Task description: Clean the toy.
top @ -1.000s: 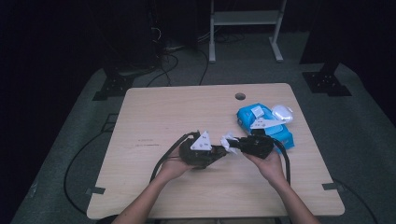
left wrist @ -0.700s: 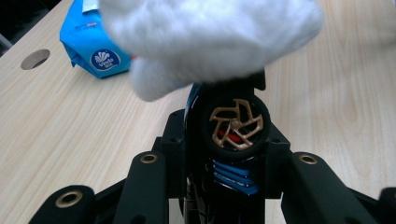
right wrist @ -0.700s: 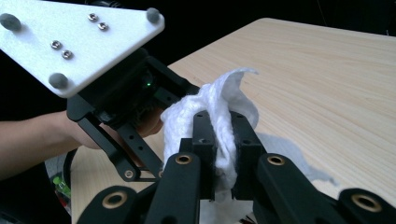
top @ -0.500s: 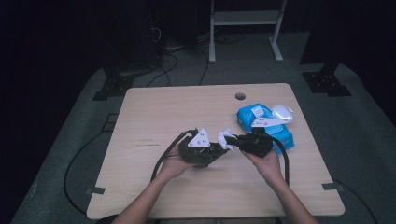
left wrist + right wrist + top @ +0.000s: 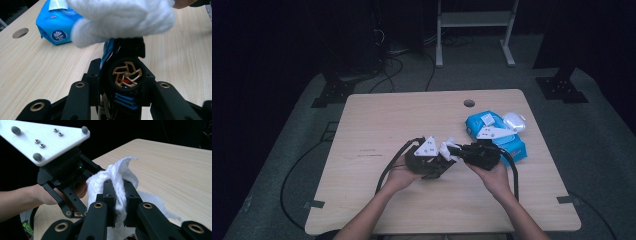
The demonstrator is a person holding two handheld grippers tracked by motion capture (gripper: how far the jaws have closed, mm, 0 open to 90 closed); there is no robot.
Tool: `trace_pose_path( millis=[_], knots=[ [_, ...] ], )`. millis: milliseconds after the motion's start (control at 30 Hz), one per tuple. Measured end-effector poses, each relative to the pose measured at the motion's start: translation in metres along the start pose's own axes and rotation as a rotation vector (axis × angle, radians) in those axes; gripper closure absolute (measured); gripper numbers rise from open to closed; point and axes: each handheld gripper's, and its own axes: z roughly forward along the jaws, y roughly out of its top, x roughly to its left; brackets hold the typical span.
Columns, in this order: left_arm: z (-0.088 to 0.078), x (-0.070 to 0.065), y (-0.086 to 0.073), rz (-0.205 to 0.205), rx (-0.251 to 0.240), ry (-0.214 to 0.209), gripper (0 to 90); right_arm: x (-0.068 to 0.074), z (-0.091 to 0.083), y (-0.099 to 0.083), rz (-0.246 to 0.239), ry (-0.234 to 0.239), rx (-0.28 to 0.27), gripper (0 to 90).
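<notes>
A small toy car, black and blue with a bronze wheel, is clamped between the jaws of my left gripper, which is shut on it. My right gripper is shut on a white wipe. The wipe is pressed against the far end of the car. In the high view both grippers meet at the table's front middle: left gripper, right gripper, with the wipe between them. A hand holds each gripper.
A blue pack of wipes lies at the right of the wooden table, just behind my right gripper; the pack also appears in the left gripper view. A round cable hole sits near the far edge. Cables trail off the front left.
</notes>
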Motion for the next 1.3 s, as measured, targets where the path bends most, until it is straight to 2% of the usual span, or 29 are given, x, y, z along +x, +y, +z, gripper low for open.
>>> trace_pose_path(
  millis=[100, 233, 333, 500, 600, 800, 867, 1033, 1133, 1200, 1300],
  knots=[
    [-0.002, 0.001, -0.002, -0.007, 0.001, 0.002, 63.3, -0.009, -0.004, -0.004, 0.024, -0.016, -0.005, 82.3],
    [-0.005, 0.005, -0.003, -0.018, -0.012, 0.002, 63.3, -0.024, -0.008, -0.014, 0.078, -0.052, 0.015, 82.2],
    [-0.004, 0.004, -0.002, -0.009, -0.002, 0.007, 63.3, -0.028, -0.008, -0.017, 0.106, -0.05, 0.014, 82.3],
    [-0.001, 0.001, -0.001, -0.008, -0.005, 0.003, 63.4, -0.013, -0.007, -0.005, 0.062, -0.011, -0.019, 82.2],
    [-0.005, 0.002, -0.001, -0.015, -0.021, 0.004, 63.4, -0.009, -0.006, -0.003, 0.041, -0.014, -0.019, 82.3],
    [-0.008, 0.005, -0.003, -0.031, -0.035, 0.006, 63.5, -0.024, -0.008, -0.015, 0.088, -0.044, 0.0, 82.3],
    [-0.007, 0.004, -0.002, -0.018, -0.023, 0.008, 63.5, -0.026, -0.008, -0.017, 0.109, -0.042, 0.002, 82.3],
    [-0.003, 0.001, -0.001, -0.013, -0.019, 0.0, 63.5, -0.012, -0.008, -0.005, 0.065, -0.004, -0.033, 82.3],
    [-0.007, 0.001, 0.001, -0.015, -0.034, 0.006, 63.5, -0.008, -0.008, -0.003, 0.045, -0.008, -0.034, 82.2],
    [-0.011, 0.002, 0.001, -0.014, -0.039, 0.014, 63.5, -0.013, -0.01, -0.005, 0.069, -0.01, -0.039, 82.3],
    [-0.014, 0.004, 0.0, -0.035, -0.066, 0.005, 63.6, -0.024, -0.011, -0.015, 0.11, -0.028, -0.03, 82.3]
  ],
)
